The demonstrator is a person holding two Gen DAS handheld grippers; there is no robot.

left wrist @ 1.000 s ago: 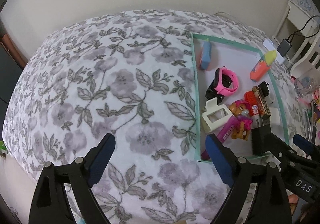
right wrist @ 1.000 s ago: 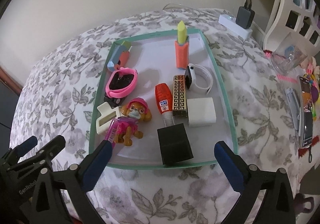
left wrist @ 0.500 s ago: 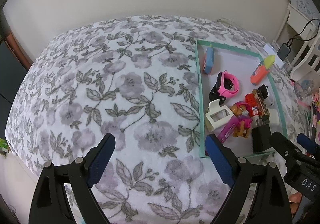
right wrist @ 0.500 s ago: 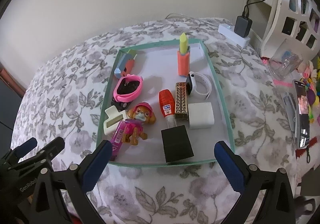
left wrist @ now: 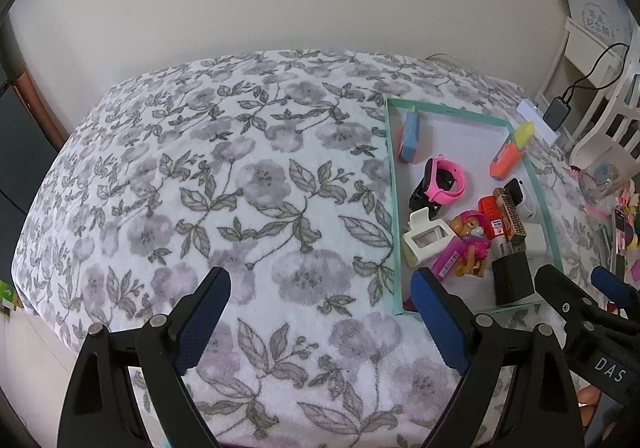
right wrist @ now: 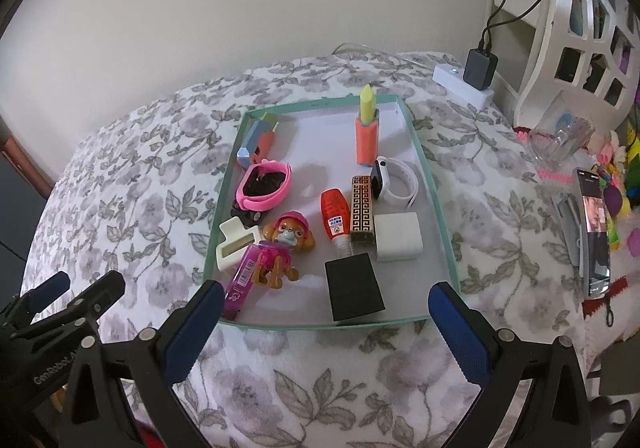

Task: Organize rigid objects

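Here, both grippers hang wide and empty over the flowered bedspread, short of the tray.

The left gripper (left wrist: 320, 312) has its blue-padded jaws far apart above the grey floral blanket (left wrist: 224, 184), nothing between them. The right gripper (right wrist: 326, 314) also gapes, framing the near edge of the shallow green-rimmed cardboard tray (right wrist: 434, 184). Inside, at six o'clock stands a black box (right wrist: 354, 288); at seven a pink-clad toy puppy (right wrist: 282, 248) beside a cream hair claw (right wrist: 236, 246); at nine a pink watch strap (right wrist: 264, 186); at twelve an orange-and-yellow highlighter (right wrist: 367, 128); near the centre an orange bottle (right wrist: 335, 214), a gold-patterned case (right wrist: 362, 208) and a white charger block (right wrist: 398, 236).
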